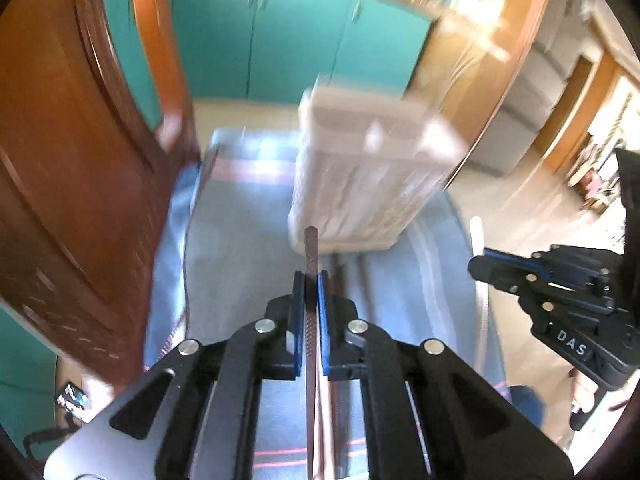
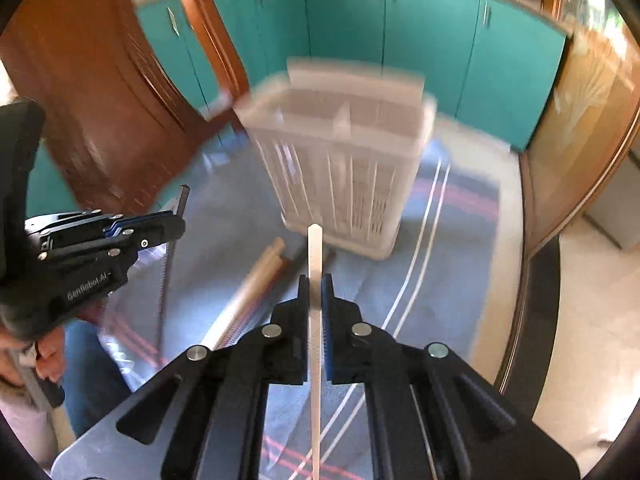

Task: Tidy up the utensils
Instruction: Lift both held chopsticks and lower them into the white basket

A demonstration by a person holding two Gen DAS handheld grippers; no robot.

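A blue striped cloth (image 2: pixel 440 240) covers the table, with teal cabinets (image 2: pixel 432 40) on the far side. The left gripper (image 1: pixel 311 280) pinches a dark chopstick (image 1: pixel 311 248) and the right gripper (image 2: pixel 316 284) a pale chopstick (image 2: pixel 315 248), both pointing to the blurred white basket (image 2: pixel 340 168) just beyond; what seem to be more sticks (image 2: pixel 256 280) lie near its base.

Teal cabinets (image 2: pixel 432 40) behind, brown wooden door (image 1: pixel 60 160) at left, sunlit pale floor (image 2: pixel 580 340)

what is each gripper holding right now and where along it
Left gripper is shut on a dark chopstick, right gripper on a pale chopstick; each is clamped partway along, with one end sticking out past the pads.
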